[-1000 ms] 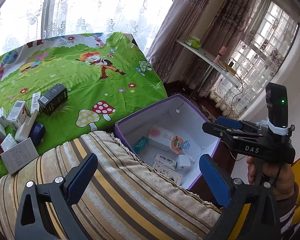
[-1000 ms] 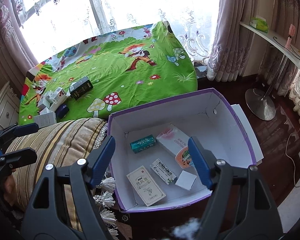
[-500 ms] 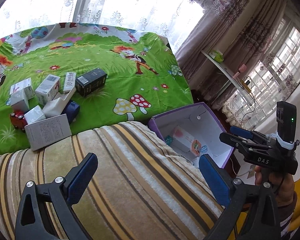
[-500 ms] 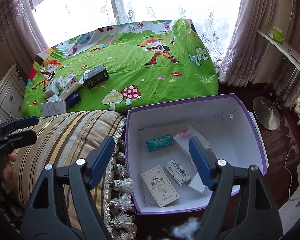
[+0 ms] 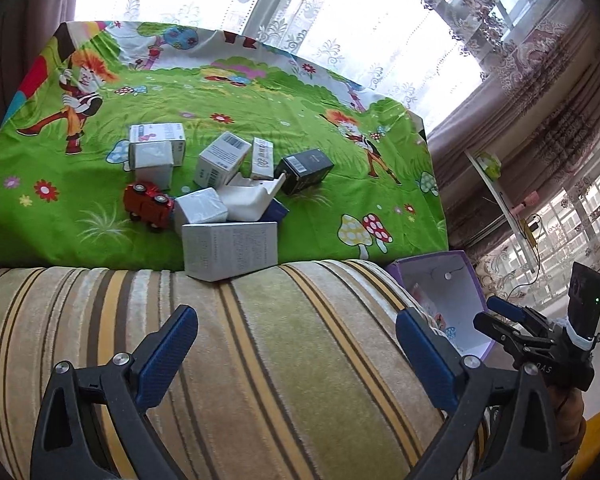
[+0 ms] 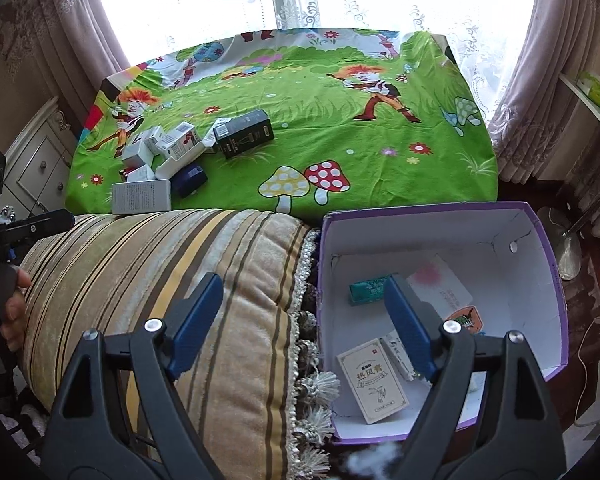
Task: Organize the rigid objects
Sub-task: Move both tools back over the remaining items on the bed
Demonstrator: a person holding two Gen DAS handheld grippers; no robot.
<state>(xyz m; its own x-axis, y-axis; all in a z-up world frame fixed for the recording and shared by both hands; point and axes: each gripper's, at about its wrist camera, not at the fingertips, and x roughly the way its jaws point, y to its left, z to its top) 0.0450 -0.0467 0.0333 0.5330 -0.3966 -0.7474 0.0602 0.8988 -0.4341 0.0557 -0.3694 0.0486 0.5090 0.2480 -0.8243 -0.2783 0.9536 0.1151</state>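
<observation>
A pile of small cartons lies on the green cartoon sheet [image 5: 260, 100]: a large white box [image 5: 230, 250] at the near edge, a black box [image 5: 306, 170], a red toy car [image 5: 148, 206] and several white ones. My left gripper [image 5: 296, 332] hovers open and empty over the striped cushion [image 5: 260, 360], short of the pile. My right gripper [image 6: 300, 292] straddles the cushion's tasselled edge and the purple box [image 6: 540, 240]; its jaws are opening with nothing between them. Inside the box lie a teal carton [image 6: 370, 286], a cream carton [image 6: 372, 380] and a white-pink carton [image 6: 440, 284].
A person's hand holds each gripper handle; the left gripper [image 6: 40, 222] shows at the left edge of the right wrist view. Curtains and a window stand behind the bed, a white drawer unit [image 6: 32, 168] to its left, a shelf [image 5: 500, 192] and a lamp base [image 6: 568, 252] to the right.
Both grippers have swung left. The pile has come to the middle of the left wrist view and the purple box has slid to its right. The right jaws have spread a little.
</observation>
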